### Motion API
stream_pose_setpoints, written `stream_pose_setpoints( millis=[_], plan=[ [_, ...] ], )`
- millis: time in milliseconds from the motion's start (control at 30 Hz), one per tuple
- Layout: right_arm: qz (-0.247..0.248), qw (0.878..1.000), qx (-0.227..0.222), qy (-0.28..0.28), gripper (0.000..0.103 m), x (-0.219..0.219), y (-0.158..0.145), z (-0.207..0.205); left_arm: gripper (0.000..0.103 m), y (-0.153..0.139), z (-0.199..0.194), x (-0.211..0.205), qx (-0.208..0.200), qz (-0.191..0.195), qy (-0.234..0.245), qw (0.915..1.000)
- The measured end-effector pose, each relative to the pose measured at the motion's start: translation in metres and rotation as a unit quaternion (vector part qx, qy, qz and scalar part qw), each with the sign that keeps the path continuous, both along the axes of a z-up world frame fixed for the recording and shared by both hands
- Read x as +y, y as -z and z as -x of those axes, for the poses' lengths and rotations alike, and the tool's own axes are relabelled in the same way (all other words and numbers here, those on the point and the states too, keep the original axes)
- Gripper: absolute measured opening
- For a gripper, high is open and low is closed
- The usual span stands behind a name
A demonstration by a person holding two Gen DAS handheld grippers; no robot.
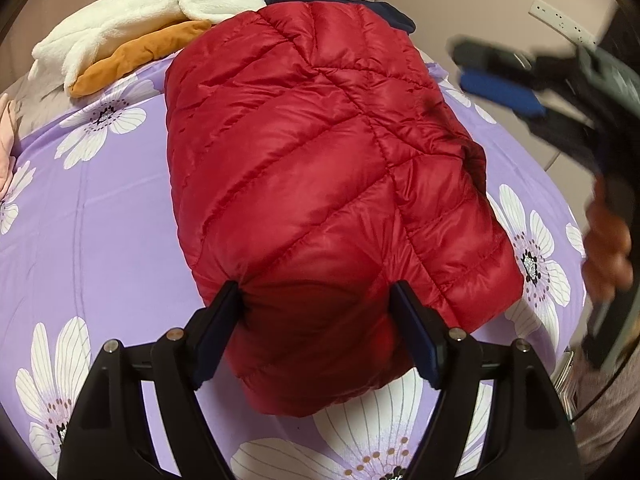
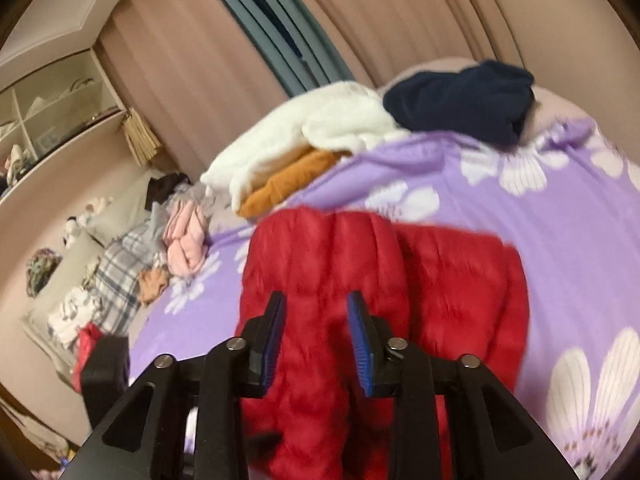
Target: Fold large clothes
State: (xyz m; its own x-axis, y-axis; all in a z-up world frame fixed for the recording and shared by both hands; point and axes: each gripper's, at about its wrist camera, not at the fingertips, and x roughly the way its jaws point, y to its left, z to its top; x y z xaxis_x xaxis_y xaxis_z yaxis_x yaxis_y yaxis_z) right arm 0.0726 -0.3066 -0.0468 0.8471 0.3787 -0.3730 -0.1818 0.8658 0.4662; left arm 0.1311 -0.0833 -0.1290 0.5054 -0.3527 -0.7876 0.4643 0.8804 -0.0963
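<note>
A red quilted puffer jacket (image 1: 320, 152) lies folded into a thick bundle on the purple flowered bedsheet (image 1: 100, 240). My left gripper (image 1: 316, 292) points down at the jacket's near end; its two fingers stand wide and press into the padding from both sides, which bulges between them. My right gripper (image 1: 484, 72) hangs blurred in the air off the jacket's far right side, held by a hand (image 1: 608, 248). In the right wrist view this gripper (image 2: 316, 304) is open above the red jacket (image 2: 460, 288), with nothing between its blue pads (image 2: 360, 340).
Folded white fleece (image 1: 132, 16), an orange garment (image 1: 136, 60) and a navy garment (image 2: 464, 100) lie at the bed's far end. Loose clothes (image 2: 120, 272) are heaped past the bed's left edge, below shelves (image 2: 52, 120). Curtains (image 2: 400, 12) hang behind.
</note>
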Motion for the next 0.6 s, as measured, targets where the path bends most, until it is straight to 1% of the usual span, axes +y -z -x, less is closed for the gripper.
stream_pose_setpoints(
  millis=[133, 200, 233, 267, 333, 400, 467, 500, 533, 567, 600],
  plan=[
    [0.024, 0.999, 0.018, 0.011, 0.033, 0.007, 0.002, -0.026, 0.076, 0.002, 0.004, -0.002, -0.006, -0.01, 0.008, 0.9999],
    [0.057, 0.996, 0.054, 0.034, 0.033, 0.01, 0.012, -0.037, 0.078, 0.003, 0.005, -0.003, -0.007, -0.013, 0.013, 0.9998],
    [0.083, 0.991, 0.093, 0.045, 0.033, 0.013, 0.024, -0.047, 0.078, 0.004, 0.005, -0.003, -0.006, -0.012, 0.016, 0.9998],
    [0.094, 0.988, 0.116, 0.047, 0.033, 0.013, 0.033, -0.052, 0.079, 0.005, 0.004, -0.002, -0.005, -0.011, 0.017, 0.9998],
    [0.093, 0.984, 0.143, 0.044, 0.033, 0.011, 0.051, -0.058, 0.08, 0.005, 0.002, -0.001, -0.002, -0.006, 0.019, 0.9998],
    [0.086, 0.984, 0.148, 0.043, 0.033, 0.008, 0.06, -0.058, 0.08, 0.003, 0.0, 0.002, 0.006, 0.005, 0.016, 0.9998],
    [0.071, 0.986, 0.146, 0.041, 0.033, 0.003, 0.059, -0.054, 0.08, -0.003, -0.003, 0.011, 0.017, 0.031, 0.007, 0.9994],
    [0.065, 0.987, 0.144, 0.037, 0.033, 0.002, 0.057, -0.052, 0.08, -0.008, -0.005, 0.019, 0.024, 0.054, 0.002, 0.9982],
    [0.06, 0.987, 0.142, 0.032, 0.033, -0.001, 0.056, -0.05, 0.08, -0.012, -0.007, 0.027, 0.031, 0.08, -0.004, 0.9963],
    [0.052, 0.989, 0.139, 0.025, 0.035, -0.004, 0.053, -0.045, 0.081, -0.017, -0.012, 0.038, 0.039, 0.115, -0.014, 0.9925],
    [0.046, 0.989, 0.136, 0.02, 0.04, -0.005, 0.052, -0.043, 0.082, -0.021, -0.018, 0.049, 0.047, 0.148, -0.026, 0.9876]
  ],
)
